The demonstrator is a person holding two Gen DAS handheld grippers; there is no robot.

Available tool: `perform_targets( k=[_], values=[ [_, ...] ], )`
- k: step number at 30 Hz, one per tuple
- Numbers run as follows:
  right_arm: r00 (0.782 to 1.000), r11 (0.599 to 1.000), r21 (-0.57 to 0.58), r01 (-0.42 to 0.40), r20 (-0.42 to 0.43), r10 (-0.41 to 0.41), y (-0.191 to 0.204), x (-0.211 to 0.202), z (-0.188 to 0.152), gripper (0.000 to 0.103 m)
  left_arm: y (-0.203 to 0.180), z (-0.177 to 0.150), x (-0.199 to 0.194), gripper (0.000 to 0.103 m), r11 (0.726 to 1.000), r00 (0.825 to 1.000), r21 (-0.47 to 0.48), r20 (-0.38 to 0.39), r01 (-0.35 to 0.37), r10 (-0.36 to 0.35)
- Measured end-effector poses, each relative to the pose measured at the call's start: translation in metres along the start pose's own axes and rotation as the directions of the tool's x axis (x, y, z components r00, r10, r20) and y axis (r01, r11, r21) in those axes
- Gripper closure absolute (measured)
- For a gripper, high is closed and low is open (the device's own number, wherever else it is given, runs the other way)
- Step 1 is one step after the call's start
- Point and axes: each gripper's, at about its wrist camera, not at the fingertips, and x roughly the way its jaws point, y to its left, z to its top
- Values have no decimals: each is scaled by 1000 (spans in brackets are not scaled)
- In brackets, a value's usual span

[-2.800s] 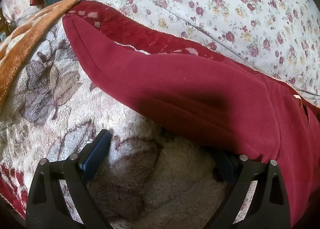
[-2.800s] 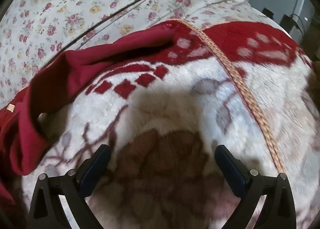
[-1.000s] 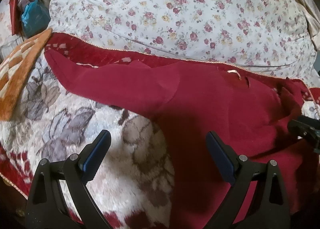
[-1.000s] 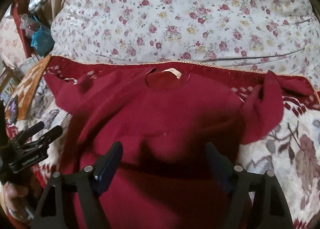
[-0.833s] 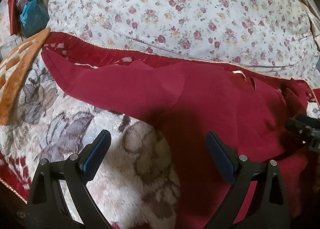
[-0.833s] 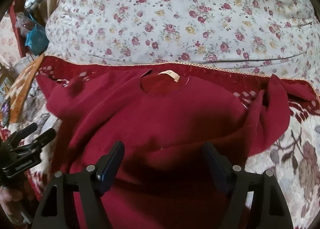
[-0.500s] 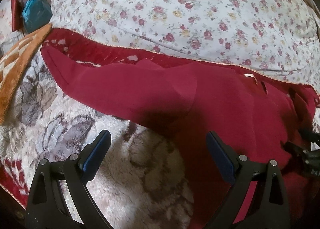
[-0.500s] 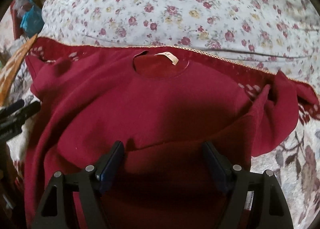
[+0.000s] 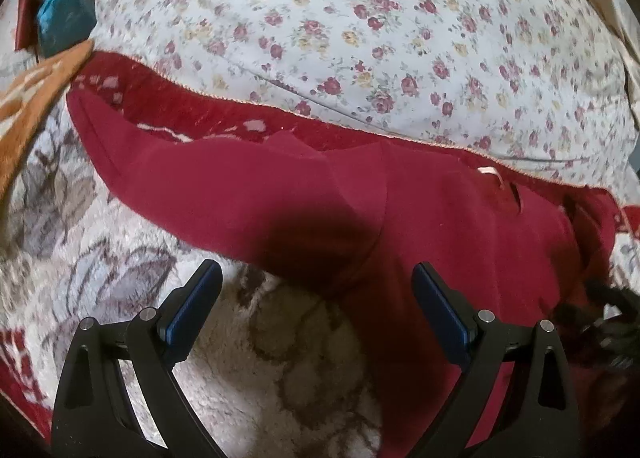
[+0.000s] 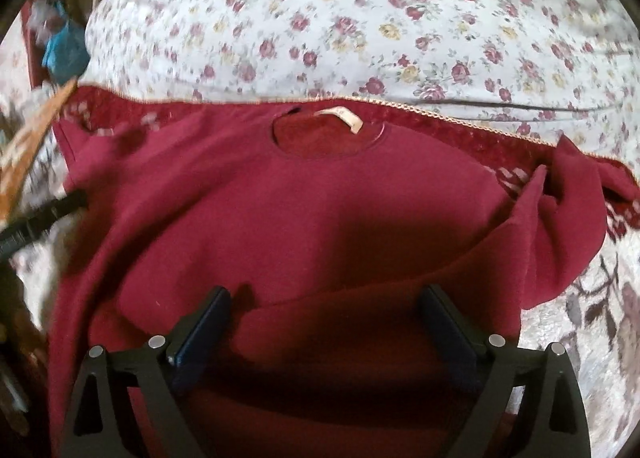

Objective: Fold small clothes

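A dark red sweater (image 10: 320, 198) lies face up on the bed, neck label (image 10: 344, 118) at the far side. Its lower hem (image 10: 340, 330) is doubled up over the body. My right gripper (image 10: 326, 294) hangs low over that fold; its jaws are opening wide, the fold lies between them, and the pads do not press it. The right sleeve (image 10: 572, 218) is bunched. My left gripper (image 9: 316, 274) stands open near the underarm of the outstretched left sleeve (image 9: 200, 186), holding nothing. Each gripper shows at the edge of the other's view.
A floral duvet (image 9: 360, 38) rises behind the sweater. Underneath lies a white fleece blanket (image 9: 280, 358) with red and grey patterns. An orange blanket (image 9: 32, 106) and a blue bag (image 9: 64, 22) sit at the far left.
The right gripper has sunk toward the sweater, laid the hem over the body and spread its jaws. The left gripper has drawn nearer the sleeve's underarm.
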Motion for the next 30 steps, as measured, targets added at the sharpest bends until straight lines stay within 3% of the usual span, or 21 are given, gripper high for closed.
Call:
perform_targets(
  k=[8, 11, 14, 18, 24, 28, 30],
  values=[
    [1000, 999, 35, -19, 13, 18, 18, 12, 17, 9, 11, 6, 3, 7, 999, 1000, -21, 8, -28, 28],
    [999, 1000, 23, 16, -34, -15, 23, 31, 14, 9, 17, 9, 3, 7, 999, 999, -33, 15, -37, 38],
    [998, 998, -36, 52, -18, -52, 28, 35, 9, 9, 26, 11, 4, 7, 998, 999, -53, 13, -40, 41],
    [998, 998, -24, 62, -18, -63, 28, 32, 11, 9, 37, 13, 6, 7, 995, 999, -84, 5, -46, 47],
    [1000, 999, -23, -25, -6, 25, 45, 35, 22, 10, 51, 16, 9, 7, 992, 999, -118, -6, -54, 54],
    [1000, 998, -52, 22, 9, -21, 52, 45, 17, 9, 66, 21, 7, 7, 986, 998, -150, -4, -69, 69],
    [1000, 998, -60, 6, 24, -4, 58, 40, 18, 12, 74, 25, 6, 7, 983, 997, -165, 3, -79, 81]
  ],
)
